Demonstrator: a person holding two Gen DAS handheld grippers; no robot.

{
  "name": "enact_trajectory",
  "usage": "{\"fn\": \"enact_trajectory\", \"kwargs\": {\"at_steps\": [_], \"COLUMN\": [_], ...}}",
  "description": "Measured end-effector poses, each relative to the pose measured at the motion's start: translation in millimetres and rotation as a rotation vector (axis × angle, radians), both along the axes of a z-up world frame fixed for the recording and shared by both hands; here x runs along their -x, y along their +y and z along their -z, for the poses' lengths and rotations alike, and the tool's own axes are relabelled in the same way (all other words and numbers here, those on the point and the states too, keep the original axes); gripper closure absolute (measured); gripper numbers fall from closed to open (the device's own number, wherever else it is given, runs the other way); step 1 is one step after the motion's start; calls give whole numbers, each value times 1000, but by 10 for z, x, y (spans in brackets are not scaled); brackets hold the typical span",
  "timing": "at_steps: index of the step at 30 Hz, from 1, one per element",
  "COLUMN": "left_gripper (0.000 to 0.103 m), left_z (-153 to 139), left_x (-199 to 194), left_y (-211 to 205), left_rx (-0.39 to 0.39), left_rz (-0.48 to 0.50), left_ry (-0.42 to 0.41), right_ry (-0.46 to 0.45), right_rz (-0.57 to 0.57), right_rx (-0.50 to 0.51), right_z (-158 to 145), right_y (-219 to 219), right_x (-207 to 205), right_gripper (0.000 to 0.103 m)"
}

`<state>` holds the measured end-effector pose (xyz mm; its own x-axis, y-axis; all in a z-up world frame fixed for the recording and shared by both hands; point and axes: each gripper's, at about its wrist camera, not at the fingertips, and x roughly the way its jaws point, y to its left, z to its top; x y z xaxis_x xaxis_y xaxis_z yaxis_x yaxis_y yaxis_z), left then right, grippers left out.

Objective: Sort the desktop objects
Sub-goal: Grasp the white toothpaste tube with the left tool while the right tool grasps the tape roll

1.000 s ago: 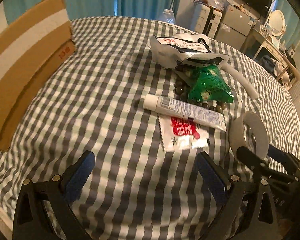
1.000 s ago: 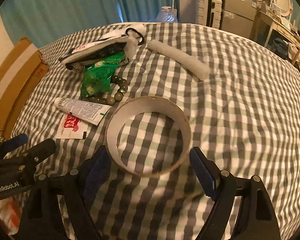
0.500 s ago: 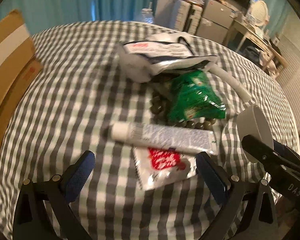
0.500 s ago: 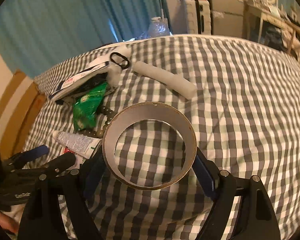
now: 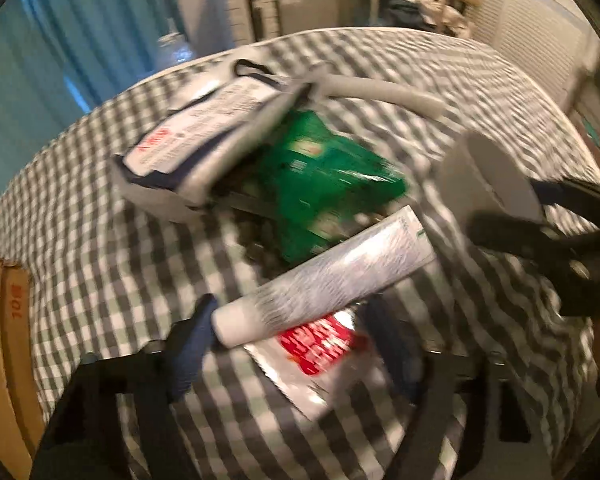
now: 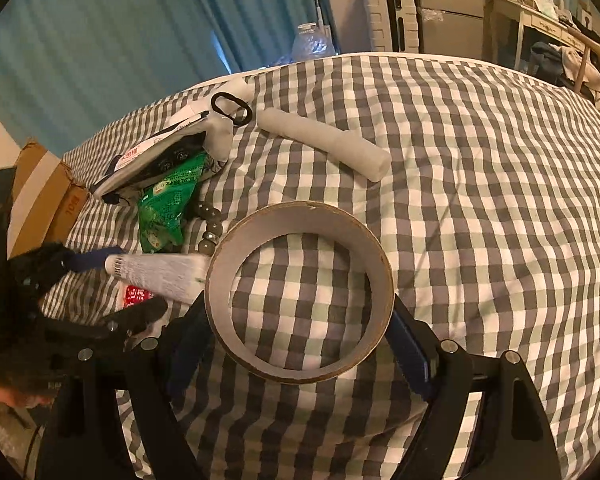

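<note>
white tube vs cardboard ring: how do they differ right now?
Shape: the white tube is long, closed and printed; the cardboard ring is a plain open hoop. Grip: the right gripper clamps the ring; the closing left gripper only straddles the tube.

The left gripper (image 5: 296,344), earlier well short of the white tube (image 5: 328,280) with jaws wide apart, now straddles it and its jaws are closing; the tube lies between them, cap end at the left finger (image 5: 192,344). The tube itself now sits rotated, cap end nearer the gripper. The cardboard ring (image 6: 300,292), a second ago flat on the checked cloth (image 6: 480,200) beside the tube, is now lifted off it, tilted, clamped across its width by the right gripper (image 6: 300,344)
</note>
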<state>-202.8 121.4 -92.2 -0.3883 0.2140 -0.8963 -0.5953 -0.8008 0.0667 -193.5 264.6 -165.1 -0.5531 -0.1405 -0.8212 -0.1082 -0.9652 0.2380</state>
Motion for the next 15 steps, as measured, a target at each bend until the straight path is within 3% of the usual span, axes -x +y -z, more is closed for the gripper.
{"fn": "enact_trajectory", "kwargs": {"at_steps": [2,6,7,13,14,15], "left_gripper": [43,83,87,85,83,73], "left_z": [-27,-98,-111,-133,-148,-158], "left_x": [-31,-121,-177,-462,-461,-446], "left_y": [9,66,95,303,350,398], "left_rx": [3,-28,-25,29,26,27], "left_rz": [1,4,18,134,138,136], "left_ry": [6,-28,-33,-17,-16,-14], "right_ry": [-5,-9,-10,-15,-15,-17], "right_rz": [1,3,4,64,82,102], "right_rx": [5,9,10,-10,-4,15], "right_z": [5,-6,-14,-80,-91,-93], "right_y": [-2,-7,1,148,200,269], "right_x": [6,-19,-37,-105,-121,-136], "right_gripper": [21,21,21,21,21,21]}}
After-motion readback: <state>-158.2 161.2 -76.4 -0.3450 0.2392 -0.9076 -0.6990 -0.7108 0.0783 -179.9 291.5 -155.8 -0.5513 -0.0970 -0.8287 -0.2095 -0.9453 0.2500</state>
